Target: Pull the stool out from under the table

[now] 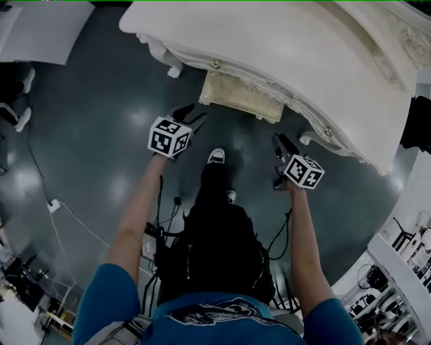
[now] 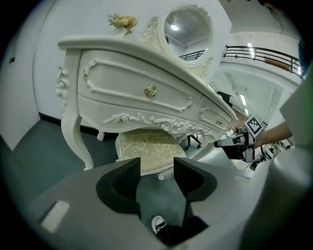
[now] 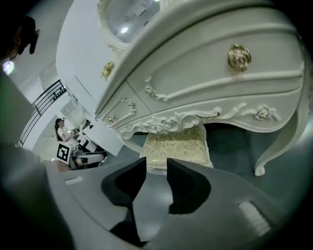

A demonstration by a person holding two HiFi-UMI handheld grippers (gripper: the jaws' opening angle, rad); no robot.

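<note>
1. Two grippers are held out in front of the person, one per hand, and one marker cube is carried on each, so two cubes in total.
2. The left gripper (image 1: pixel 190 116) (image 2: pixel 157 168) is seen with its jaws parted to a medium gap. Nothing is gripped; only floor (image 1: pixel 101 121) and one shoe (image 2: pixel 158 224) can be seen through the gap.
3. The right gripper (image 1: pixel 283 143) (image 3: pixel 156 168) is seen with a narrower gap between its jaws, and nothing is held there either.
4. One stool (image 1: pixel 241 94) (image 2: pixel 146 146) (image 3: pixel 178 144) is in view, with a cream patterned cushion. It's tucked under the table, between the curved front legs, and hasn't been pulled out yet. It's touched by neither gripper; both are held just short of its front edge, one toward each side.
5. One table (image 1: pixel 269 34) (image 2: pixel 137 83) (image 3: pixel 220 83) is there, white with lots of carved trim. Two gold knobs can be counted along its front in the head view.
6. One oval mirror (image 2: pixel 188 27) (image 3: pixel 129 14) is mounted on top of the table, and one small bunch of flowers (image 2: pixel 122 21) is set beside it.
7. Two shoes are seen on the dark floor in the head view, between the two arms.
</note>
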